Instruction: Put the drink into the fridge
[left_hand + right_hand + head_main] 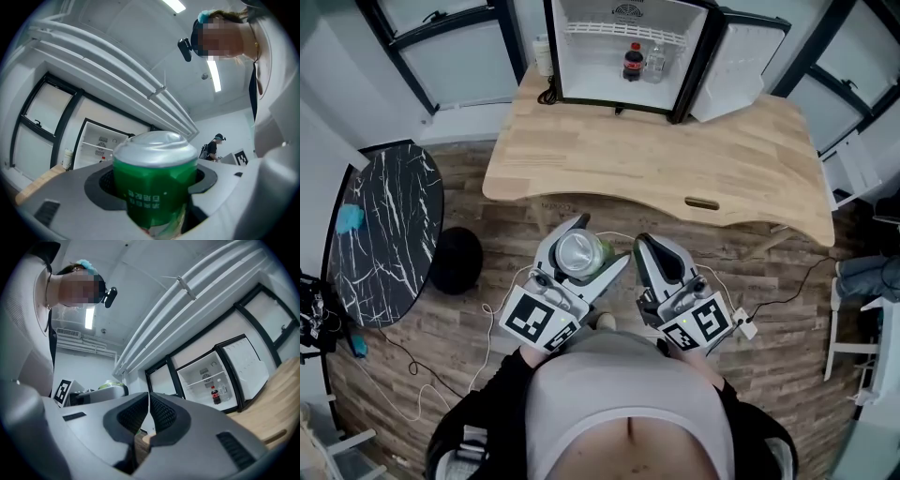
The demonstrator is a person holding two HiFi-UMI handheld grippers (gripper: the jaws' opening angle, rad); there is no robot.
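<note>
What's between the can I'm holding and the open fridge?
Head view: past the can, wood floor, then bare tabletop up to the fridge.

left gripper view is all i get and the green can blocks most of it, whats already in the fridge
Observer: The head view shows a dark cola bottle with a red cap and a clear plastic bottle side by side under the wire shelf of the small white fridge.
Operator: door fully open?
Observer: Yes, the white fridge door is swung wide to the right. The fridge stands at the far edge of the light wooden table.
Operator: right gripper free to help?
Observer: Looks free. In the right gripper view, the right gripper has its fingers pressed together with nothing between them.
</note>
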